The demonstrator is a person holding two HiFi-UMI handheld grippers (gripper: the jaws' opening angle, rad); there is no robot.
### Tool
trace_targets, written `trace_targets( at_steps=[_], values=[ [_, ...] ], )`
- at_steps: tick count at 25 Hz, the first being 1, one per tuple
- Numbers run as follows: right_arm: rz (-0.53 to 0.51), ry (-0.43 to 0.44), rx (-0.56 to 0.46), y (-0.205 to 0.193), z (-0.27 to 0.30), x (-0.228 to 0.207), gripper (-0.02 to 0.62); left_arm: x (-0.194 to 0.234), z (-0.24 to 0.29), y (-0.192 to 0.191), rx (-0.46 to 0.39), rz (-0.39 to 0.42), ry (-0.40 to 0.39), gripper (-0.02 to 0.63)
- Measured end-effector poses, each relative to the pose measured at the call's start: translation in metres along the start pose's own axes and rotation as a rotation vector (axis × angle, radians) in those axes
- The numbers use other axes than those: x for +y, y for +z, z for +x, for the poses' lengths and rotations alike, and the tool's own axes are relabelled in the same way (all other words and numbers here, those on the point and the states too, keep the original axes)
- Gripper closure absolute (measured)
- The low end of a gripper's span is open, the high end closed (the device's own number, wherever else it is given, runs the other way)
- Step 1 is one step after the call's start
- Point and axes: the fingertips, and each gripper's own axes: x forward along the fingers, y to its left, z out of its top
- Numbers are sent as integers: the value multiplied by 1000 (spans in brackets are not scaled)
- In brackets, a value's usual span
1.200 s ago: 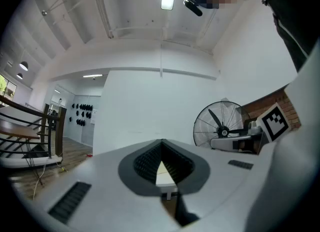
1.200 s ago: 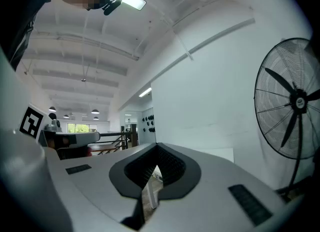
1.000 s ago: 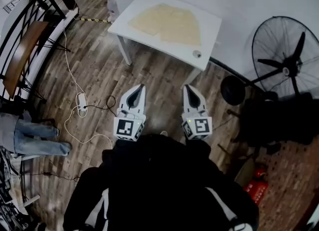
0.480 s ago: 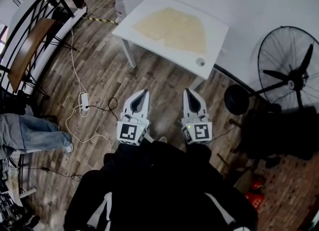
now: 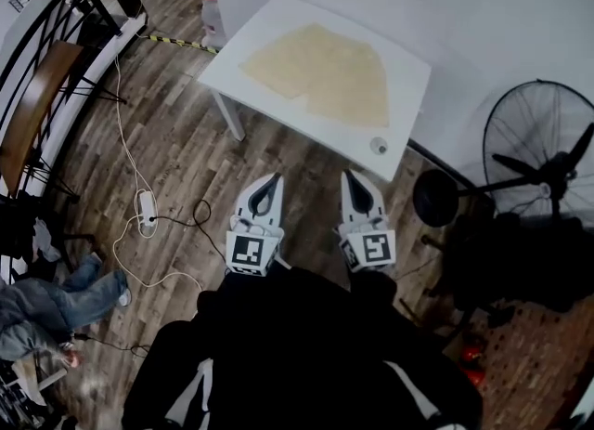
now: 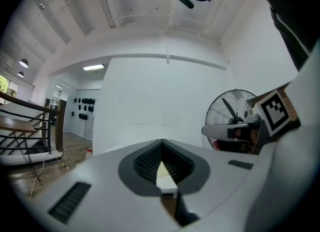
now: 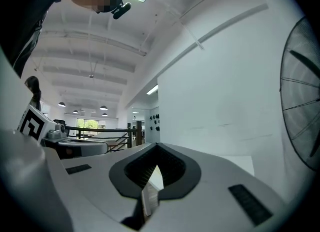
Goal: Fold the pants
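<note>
Beige pants (image 5: 320, 70) lie spread flat on a white table (image 5: 408, 94) ahead of me in the head view. My left gripper (image 5: 269, 180) and right gripper (image 5: 352, 177) are held side by side over the wooden floor, short of the table's near edge. Both point toward the table, jaws shut with nothing between them. In the left gripper view the left gripper (image 6: 162, 142) shows the table edge (image 6: 167, 180) through its jaw slot. In the right gripper view the right gripper (image 7: 157, 147) faces a white wall.
A small round object (image 5: 378, 147) sits near the table's front right corner. A standing fan (image 5: 548, 163) is at the right, a dark bag (image 5: 520, 256) below it. Cables and a power adapter (image 5: 146, 203) lie on the floor at left, near a railing (image 5: 46, 57) and a person's legs (image 5: 56, 303).
I have moved toward the table: it and the pants now look larger and nearer to both grippers. The person's legs at left have shifted lower in the view.
</note>
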Motion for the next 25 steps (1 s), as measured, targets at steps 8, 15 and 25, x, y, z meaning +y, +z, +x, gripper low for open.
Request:
trace_targets(
  at_steps=[8,15,25],
  values=[
    [7,-34,41,13,139,-9,601,106,96,17,23,-37,-31,609],
    [11,-103,103,14,221,-25,601,164,161,24,77,3,-91,608],
    [38,-117,174,6,287,-36,601,201,211,10,164,-28,-120,608]
  ],
)
